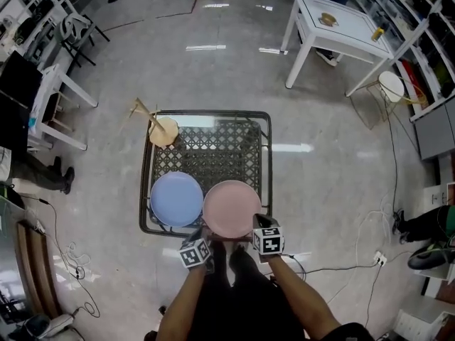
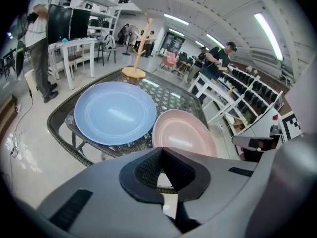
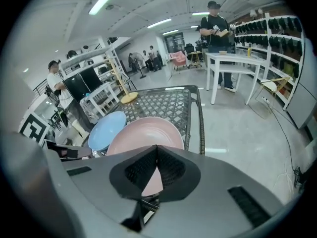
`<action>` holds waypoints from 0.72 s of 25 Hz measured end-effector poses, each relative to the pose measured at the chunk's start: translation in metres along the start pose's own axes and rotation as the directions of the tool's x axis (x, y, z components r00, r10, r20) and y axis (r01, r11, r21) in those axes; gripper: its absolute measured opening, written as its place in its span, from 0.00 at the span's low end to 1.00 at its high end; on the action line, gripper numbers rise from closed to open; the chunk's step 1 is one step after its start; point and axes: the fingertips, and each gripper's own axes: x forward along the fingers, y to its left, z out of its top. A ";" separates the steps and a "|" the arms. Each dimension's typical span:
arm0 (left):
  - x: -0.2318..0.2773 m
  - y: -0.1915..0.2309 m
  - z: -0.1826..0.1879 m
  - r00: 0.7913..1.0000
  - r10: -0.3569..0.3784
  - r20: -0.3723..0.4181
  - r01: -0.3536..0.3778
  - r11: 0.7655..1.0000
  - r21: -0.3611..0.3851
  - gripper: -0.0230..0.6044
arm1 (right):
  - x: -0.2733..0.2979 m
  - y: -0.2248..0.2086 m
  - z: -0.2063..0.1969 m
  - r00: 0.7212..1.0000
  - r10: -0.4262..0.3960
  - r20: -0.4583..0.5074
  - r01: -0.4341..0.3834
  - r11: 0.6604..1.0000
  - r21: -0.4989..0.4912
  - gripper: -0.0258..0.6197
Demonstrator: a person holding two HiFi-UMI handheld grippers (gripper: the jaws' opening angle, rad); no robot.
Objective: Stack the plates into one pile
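Both tools are clenched and empty. The left gripper (image 2: pixel 161 151) has its dark ribbed pads pressed tip to tip with nothing between them. The right gripper (image 3: pixel 157 148) looks the same: its pads meet at the tip, and the pink in the gap beneath seems to be the plate lying below, not a pinched rim.

The round pale-pink plate (image 1: pixel 231 208) sits at the near right of the black woven-lattice table (image 1: pixel 213 155), with its near rim reaching slightly past the table's near edge. The round pale-blue plate (image 1: pixel 176 197) lies flat at the table's near left, and the two rims touch or nearly touch. Both grippers hang at the table's near edge, one at each side of the pink plate's near rim. Nothing is stacked yet.

The step in hand looks like taking the pink plate and setting it on the blue one. To do it well:

- Open the jaws first and roll the gripper so one pad goes above the rim and one below.
- Use the stretch of rim that overhangs the table's near edge — it is the only place a pad can get underneath.
- Bite well in from the lip, since a glazed rim is likely to slip.
- A plate held at one side will probably droop, so steady the rim with the second gripper.
- Lift it clear of the blue rim, carry it level toward the table's near left, centre it, lower it flat, then let go.
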 end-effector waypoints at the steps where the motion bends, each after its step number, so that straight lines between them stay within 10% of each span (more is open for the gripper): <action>1: -0.006 -0.001 0.002 1.000 -0.006 0.019 0.006 1.000 -0.007 0.06 | -0.003 0.005 0.002 1.000 0.011 0.011 -0.011 1.000 -0.009 0.06; 18: -0.117 0.029 0.041 0.968 0.039 0.249 -0.028 0.998 -0.048 0.06 | -0.033 0.134 0.045 0.952 0.289 0.104 -0.275 0.953 -0.129 0.06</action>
